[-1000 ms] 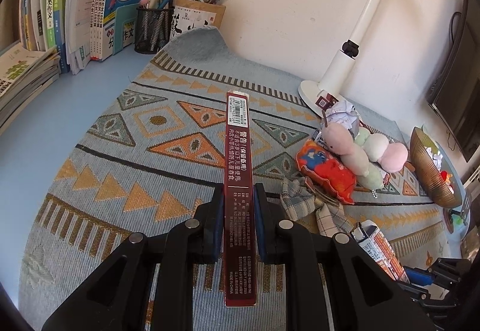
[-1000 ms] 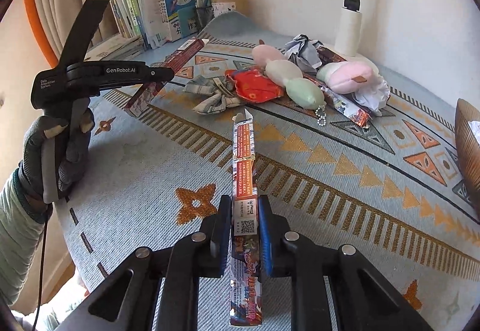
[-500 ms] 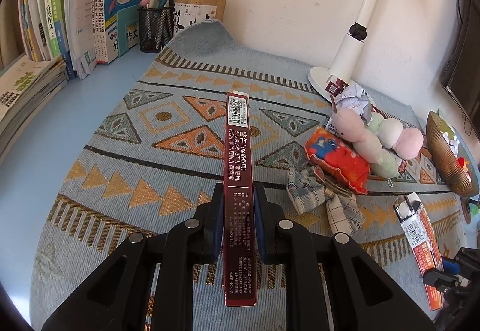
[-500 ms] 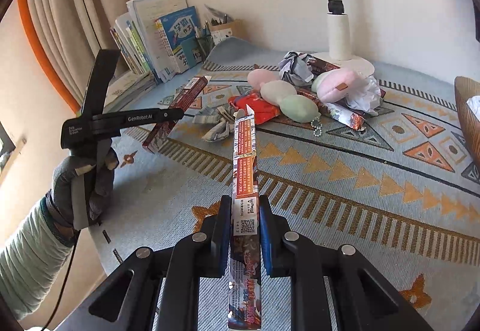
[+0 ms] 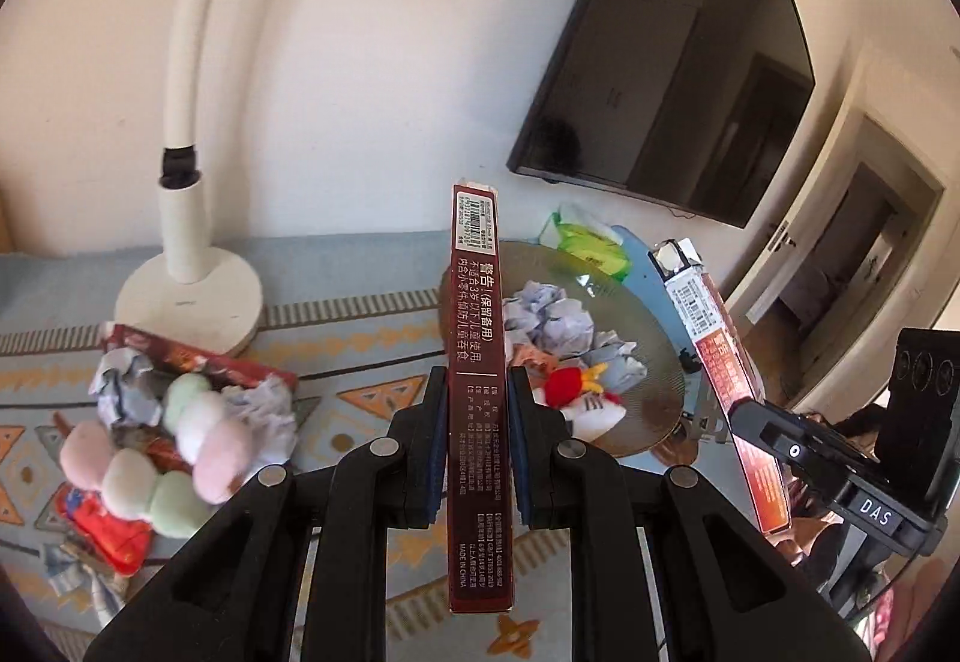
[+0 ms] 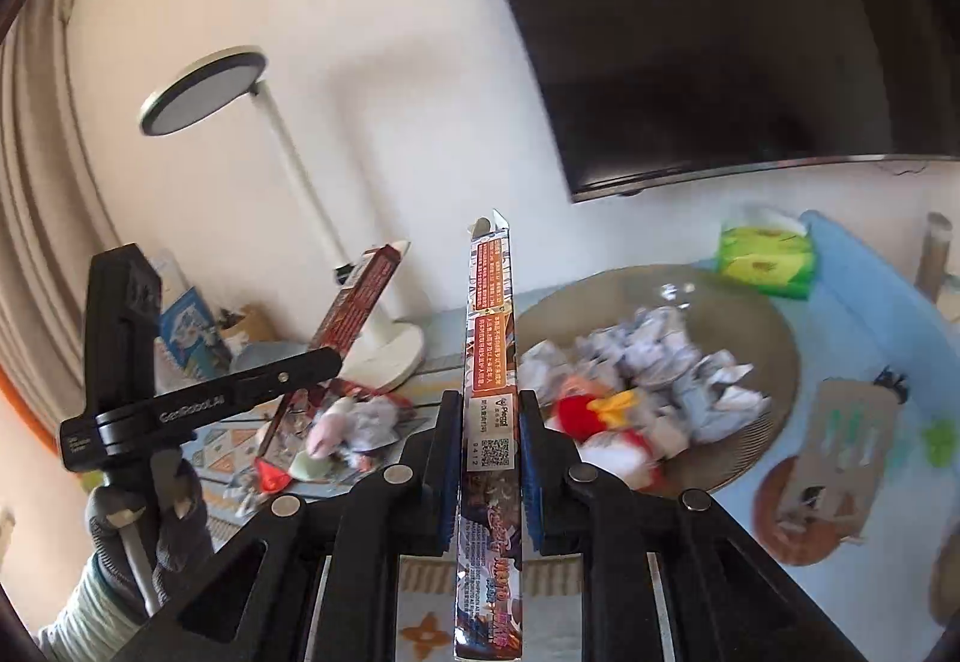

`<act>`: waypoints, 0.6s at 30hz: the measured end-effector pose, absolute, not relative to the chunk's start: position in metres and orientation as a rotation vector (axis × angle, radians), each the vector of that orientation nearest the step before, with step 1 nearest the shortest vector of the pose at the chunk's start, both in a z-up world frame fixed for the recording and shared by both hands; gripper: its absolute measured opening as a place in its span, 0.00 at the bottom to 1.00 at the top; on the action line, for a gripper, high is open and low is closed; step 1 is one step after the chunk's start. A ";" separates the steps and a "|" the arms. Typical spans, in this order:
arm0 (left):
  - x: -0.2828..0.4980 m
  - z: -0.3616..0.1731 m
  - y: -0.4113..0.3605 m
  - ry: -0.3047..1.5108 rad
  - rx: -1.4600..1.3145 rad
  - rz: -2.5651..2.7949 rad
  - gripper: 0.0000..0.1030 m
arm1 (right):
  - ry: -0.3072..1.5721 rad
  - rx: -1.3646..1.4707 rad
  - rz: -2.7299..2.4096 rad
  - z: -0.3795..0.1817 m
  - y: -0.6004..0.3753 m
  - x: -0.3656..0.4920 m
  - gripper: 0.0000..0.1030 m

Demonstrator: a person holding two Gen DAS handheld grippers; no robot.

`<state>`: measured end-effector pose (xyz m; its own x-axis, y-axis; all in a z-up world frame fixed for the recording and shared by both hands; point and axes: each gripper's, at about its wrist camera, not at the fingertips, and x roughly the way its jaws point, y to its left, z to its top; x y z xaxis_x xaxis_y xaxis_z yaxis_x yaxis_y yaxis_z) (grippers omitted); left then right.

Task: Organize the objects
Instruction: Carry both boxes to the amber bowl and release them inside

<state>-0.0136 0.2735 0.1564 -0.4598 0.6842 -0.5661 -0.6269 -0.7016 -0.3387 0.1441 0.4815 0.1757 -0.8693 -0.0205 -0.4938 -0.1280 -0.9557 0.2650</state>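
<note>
**Two slim boxes head for the woven bowl**

We hold both boxes in the air above the patterned mat (image 5: 372, 344), one in each tool. Our left gripper (image 5: 477, 446) is clamped on the dark red box (image 5: 477, 362), its pads pressing the two broad faces about halfway along, barcode end pointing away from us. Our right gripper (image 6: 491, 458) is clamped the same way on the colourful printed box (image 6: 489, 338), its open flap at the far end. Each box stands out past the fingers in line with the tool, and neither touches anything else.

Ahead lies the round woven bowl (image 5: 654, 350), already holding crumpled paper balls (image 5: 558, 320) and a small red-and-white plush (image 5: 576, 392). We judge it to be the place for these boxes. Back on the mat, beside the white lamp base (image 5: 186, 302), a heap of pastel plush balls (image 5: 180, 446) and wrappers is not yet sorted.

To do this step well, we think each box should come over the bowl one at a time, far end lowered first, so the two tools do not cross. We would release only once a box rests on the paper, since a long box dropped on the rim could tip out. The views are blurred, so slowing down seems wise.
</note>
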 end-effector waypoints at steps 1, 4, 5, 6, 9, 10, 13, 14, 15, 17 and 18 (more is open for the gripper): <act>-0.016 0.158 0.295 -0.089 -0.879 2.158 0.14 | 0.421 -0.788 2.899 0.178 0.492 0.139 0.16; -0.021 0.158 0.341 -0.087 -0.875 2.100 0.14 | 0.372 -0.825 2.800 0.178 0.513 0.120 0.16; -0.022 0.157 0.352 -0.084 -0.870 2.093 0.14 | 0.370 -0.844 2.784 0.174 0.518 0.110 0.16; -0.025 0.156 0.362 -0.081 -0.863 2.094 0.14 | 0.374 -0.857 2.775 0.172 0.521 0.103 0.16; -0.040 0.152 0.383 -0.093 -0.848 2.118 0.21 | 0.350 -0.865 2.727 0.165 0.532 0.079 0.26; -0.046 0.149 0.386 -0.103 -0.856 2.120 0.47 | 0.347 -0.904 2.696 0.160 0.537 0.071 0.29; -0.059 0.142 0.377 -0.152 -0.895 2.164 0.74 | 0.418 -0.979 2.668 0.148 0.558 0.067 0.29; -0.060 0.140 0.368 -0.169 -0.907 2.151 0.74 | 0.442 -0.970 2.681 0.147 0.559 0.074 0.30; -0.060 0.140 0.357 -0.188 -0.916 2.139 0.74 | 0.453 -0.958 2.696 0.147 0.557 0.081 0.32; -0.054 0.140 0.331 -0.205 -0.920 2.155 0.74 | 0.467 -0.940 2.723 0.149 0.548 0.095 0.37; -0.049 0.141 0.316 -0.211 -0.916 2.173 0.74 | 0.474 -0.934 2.741 0.151 0.541 0.101 0.41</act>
<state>-0.0490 0.3159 0.1412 -0.4584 0.7006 -0.5469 -0.5822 -0.7016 -0.4109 0.1012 0.5414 0.1514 -0.7780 0.0907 -0.6217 -0.2941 -0.9270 0.2328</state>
